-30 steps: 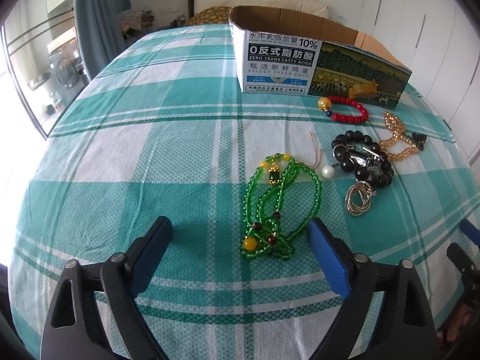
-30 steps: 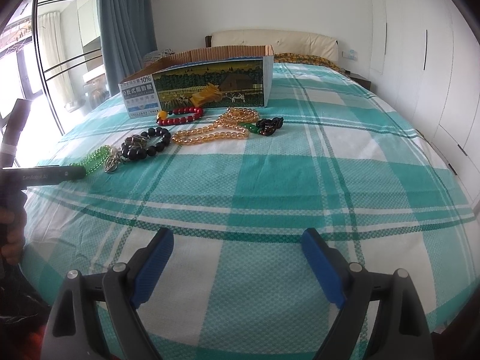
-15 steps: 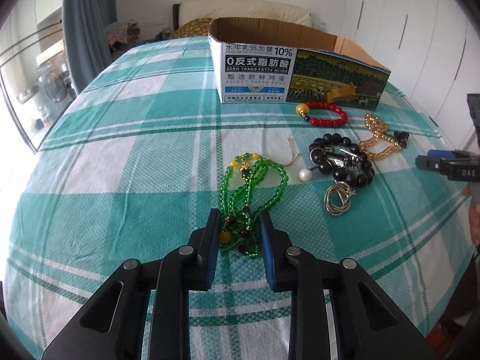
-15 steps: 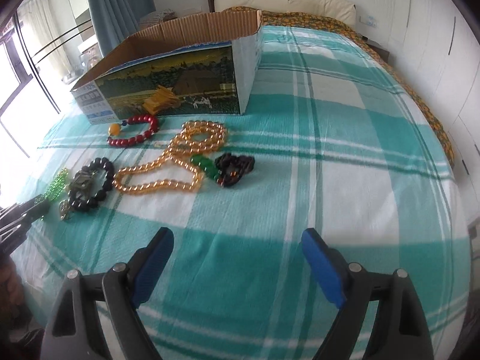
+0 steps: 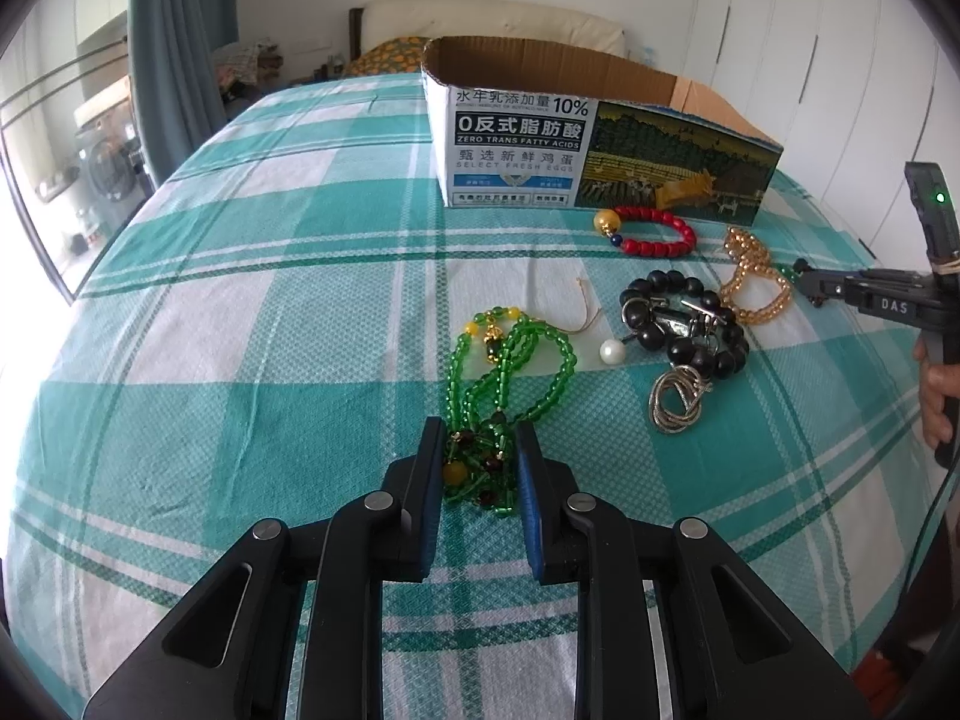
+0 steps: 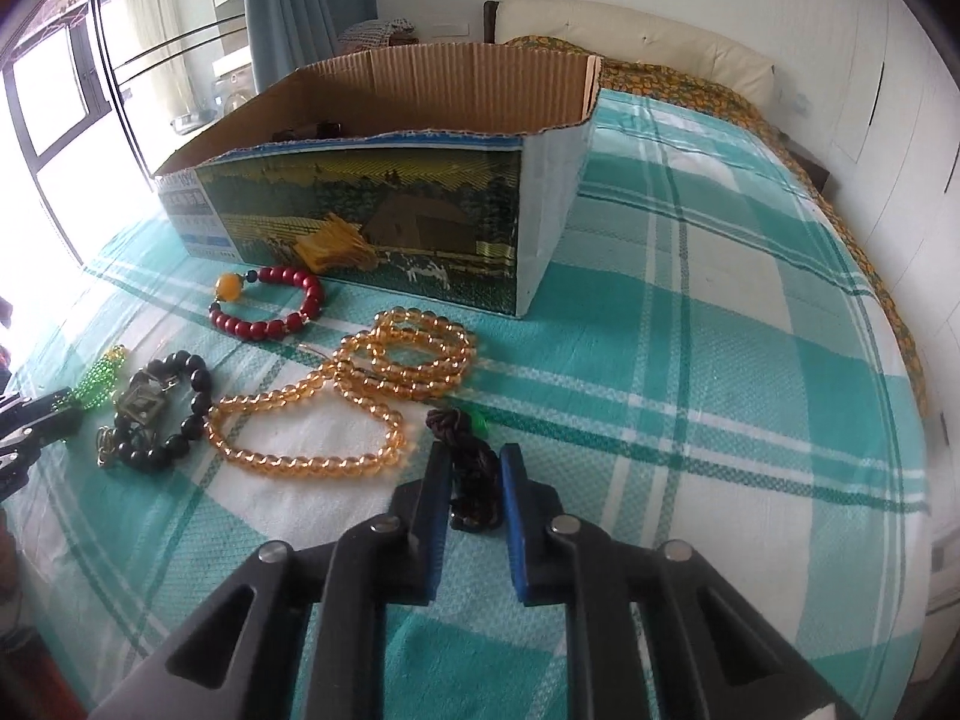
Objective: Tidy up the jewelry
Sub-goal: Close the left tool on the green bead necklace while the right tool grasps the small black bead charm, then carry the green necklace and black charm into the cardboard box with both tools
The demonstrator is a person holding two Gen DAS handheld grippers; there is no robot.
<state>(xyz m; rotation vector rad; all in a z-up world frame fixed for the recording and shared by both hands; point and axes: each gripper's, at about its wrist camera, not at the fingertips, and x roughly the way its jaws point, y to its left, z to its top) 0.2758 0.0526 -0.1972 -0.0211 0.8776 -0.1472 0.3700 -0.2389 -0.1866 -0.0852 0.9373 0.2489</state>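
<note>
Jewelry lies on a green plaid bedspread point(image 5: 240, 312) in front of an open cardboard box point(image 5: 600, 144). My left gripper point(image 5: 479, 438) is shut on the near end of a green bead necklace point(image 5: 510, 360). My right gripper point(image 6: 474, 462) is shut on the dark knotted tassel point(image 6: 471, 468) at the end of an amber bead necklace point(image 6: 360, 384). A red bead bracelet point(image 5: 654, 231) lies by the box. A black bead bracelet point(image 5: 684, 324), a silver ring cluster point(image 5: 675, 399) and a pearl on a cord point(image 5: 612, 353) lie between the two necklaces.
The box point(image 6: 384, 192) stands open at the top, with a dark item inside near its far wall. The bed's pillows and headboard point(image 5: 498, 24) are behind it. White wardrobes point(image 5: 840, 60) stand on the right and a window with a curtain point(image 5: 162, 60) on the left.
My right gripper moved forward and down to the amber necklace and closed on its dark tassel. My left gripper, open one second ago, stays closed on the green necklace.
</note>
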